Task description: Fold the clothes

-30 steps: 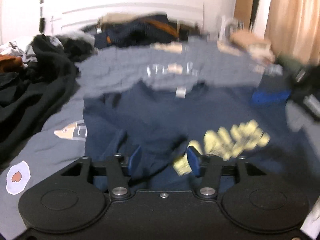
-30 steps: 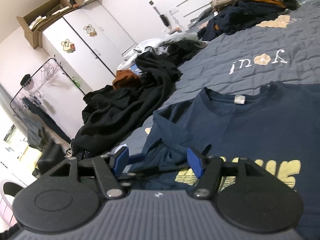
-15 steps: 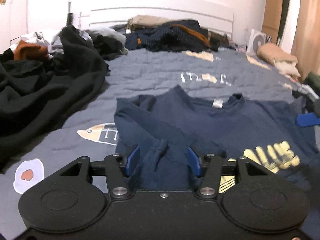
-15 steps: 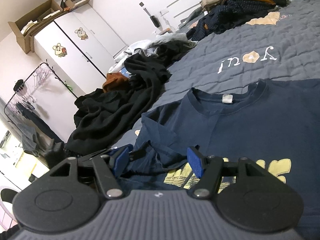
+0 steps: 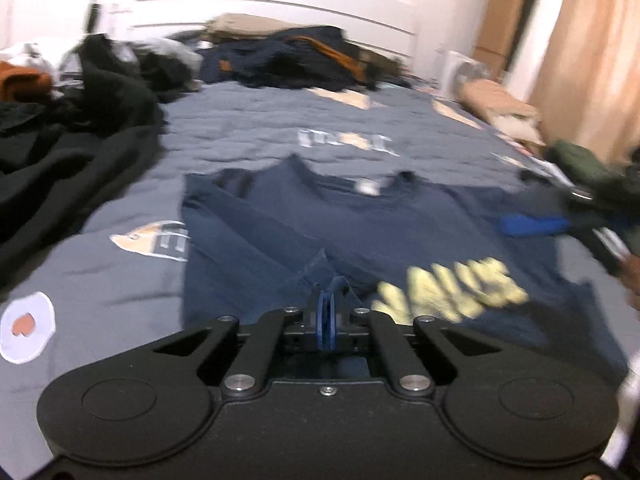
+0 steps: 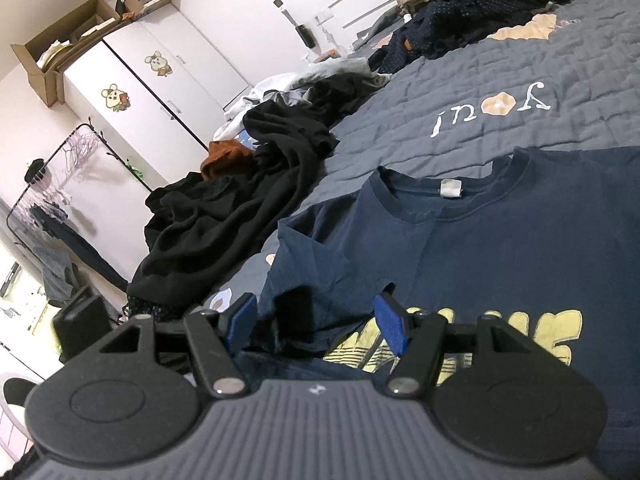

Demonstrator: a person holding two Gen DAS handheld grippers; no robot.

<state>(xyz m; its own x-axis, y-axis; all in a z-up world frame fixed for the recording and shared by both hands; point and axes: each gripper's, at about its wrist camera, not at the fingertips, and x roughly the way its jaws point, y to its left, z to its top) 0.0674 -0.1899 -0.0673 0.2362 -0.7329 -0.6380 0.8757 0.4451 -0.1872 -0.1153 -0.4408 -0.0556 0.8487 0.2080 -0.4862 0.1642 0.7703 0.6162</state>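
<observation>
On the bed, left gripper has now pinched the shirt sleeve; right gripper stays spread.

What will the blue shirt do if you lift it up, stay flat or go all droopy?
Probably droopy: the navy T-shirt already bunches into soft folds where the left tool pinches it. It looks thin, so likely light. It may slide over the quilt.

The left gripper pinches a fold of the navy T-shirt on the grey quilt.

Black left gripper and grey-ribbed right gripper, blue-padded fingers, silver screws.
</observation>
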